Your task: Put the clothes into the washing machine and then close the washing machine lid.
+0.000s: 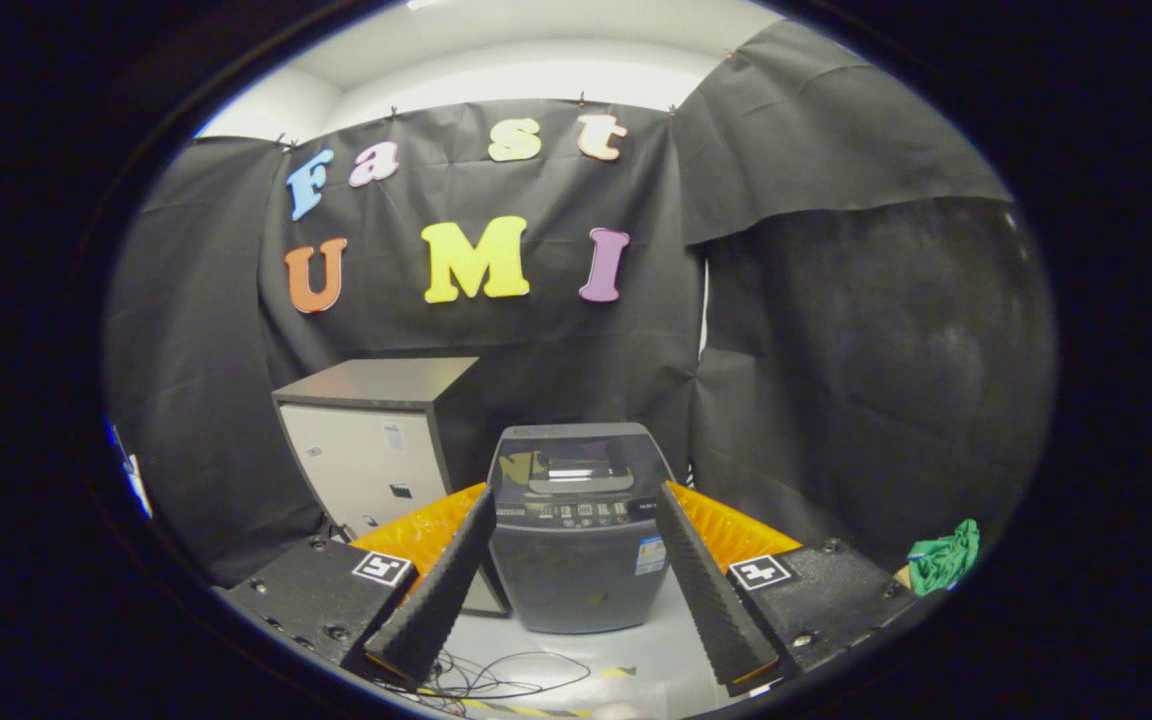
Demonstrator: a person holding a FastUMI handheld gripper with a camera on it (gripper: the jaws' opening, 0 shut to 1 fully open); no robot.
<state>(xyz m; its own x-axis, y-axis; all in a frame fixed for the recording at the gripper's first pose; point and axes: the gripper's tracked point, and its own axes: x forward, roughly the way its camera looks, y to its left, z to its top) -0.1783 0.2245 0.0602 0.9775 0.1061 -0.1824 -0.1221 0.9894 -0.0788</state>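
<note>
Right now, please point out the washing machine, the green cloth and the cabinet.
washing machine (576, 560): gripper view, front wall, between the open fingers.
green cloth (946, 557): gripper view, middle of the bunched fabric.
cabinet (366, 465): gripper view, pale front panel.

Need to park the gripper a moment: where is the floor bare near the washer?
Bare floor lies right of the washing machine, toward the green cloth. Cables clutter the floor ahead of the open fingers; a cabinet crowds the washer's left.

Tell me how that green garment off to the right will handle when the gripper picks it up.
The green garment lies bunched and creased, so it is probably soft, floppy and light, likely to drape from a pinch. The gripper is open, fingers framing the washing machine, with the garment off to their right.
</note>
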